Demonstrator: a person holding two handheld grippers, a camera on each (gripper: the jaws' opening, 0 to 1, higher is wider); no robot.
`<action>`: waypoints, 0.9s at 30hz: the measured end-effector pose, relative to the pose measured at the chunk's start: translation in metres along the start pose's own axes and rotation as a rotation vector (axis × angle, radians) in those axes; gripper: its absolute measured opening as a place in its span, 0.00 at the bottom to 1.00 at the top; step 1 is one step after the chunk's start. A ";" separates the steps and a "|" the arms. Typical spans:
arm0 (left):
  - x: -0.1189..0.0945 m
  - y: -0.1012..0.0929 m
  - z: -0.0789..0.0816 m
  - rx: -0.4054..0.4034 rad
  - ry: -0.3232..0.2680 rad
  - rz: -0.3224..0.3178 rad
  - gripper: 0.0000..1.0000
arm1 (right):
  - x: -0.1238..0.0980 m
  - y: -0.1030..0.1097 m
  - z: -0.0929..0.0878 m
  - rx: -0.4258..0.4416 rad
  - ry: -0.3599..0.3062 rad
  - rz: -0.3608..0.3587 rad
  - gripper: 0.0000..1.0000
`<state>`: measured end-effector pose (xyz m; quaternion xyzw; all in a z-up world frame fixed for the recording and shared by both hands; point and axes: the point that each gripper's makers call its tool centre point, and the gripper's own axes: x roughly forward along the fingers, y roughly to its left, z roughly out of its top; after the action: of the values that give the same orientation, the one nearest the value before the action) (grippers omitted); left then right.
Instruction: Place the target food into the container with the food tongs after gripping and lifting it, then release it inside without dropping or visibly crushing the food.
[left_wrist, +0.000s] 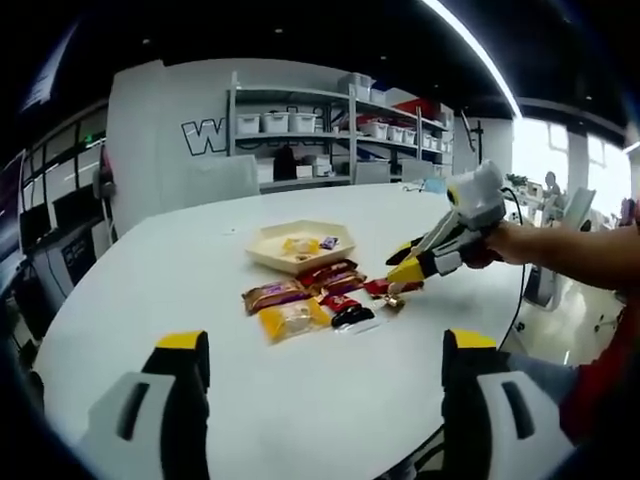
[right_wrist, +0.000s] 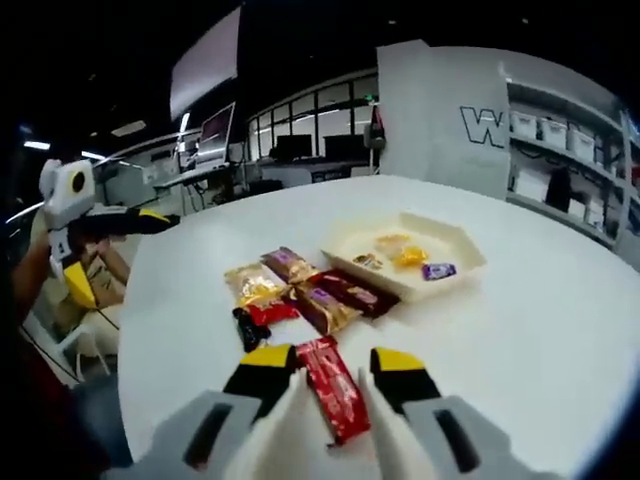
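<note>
Your right gripper has its jaws open around the flat red foil snack packet lying on the white round table, near the cream hexagonal tray; it looks light, slippery and crushable, so grip its middle gently.

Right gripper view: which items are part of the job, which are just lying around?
Job:
right gripper, open, jaws either side of the red packet
hexagonal tray

Lying about:
brown packet
gold packet
black packet
left gripper, held off the table
</note>
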<state>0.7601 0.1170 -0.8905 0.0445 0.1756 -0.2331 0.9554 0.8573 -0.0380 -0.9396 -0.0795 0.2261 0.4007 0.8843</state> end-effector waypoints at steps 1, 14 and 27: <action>0.001 0.000 -0.001 -0.001 0.000 -0.001 0.94 | 0.000 0.000 0.000 0.001 0.001 0.000 0.24; 0.001 -0.001 -0.010 0.009 0.033 -0.004 0.95 | -0.013 -0.013 0.006 0.220 -0.061 -0.057 0.18; 0.004 -0.008 -0.008 0.020 0.035 -0.021 0.95 | -0.025 -0.018 0.023 0.301 -0.131 -0.049 0.18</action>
<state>0.7570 0.1099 -0.8991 0.0562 0.1905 -0.2438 0.9493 0.8640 -0.0597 -0.9084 0.0746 0.2233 0.3448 0.9087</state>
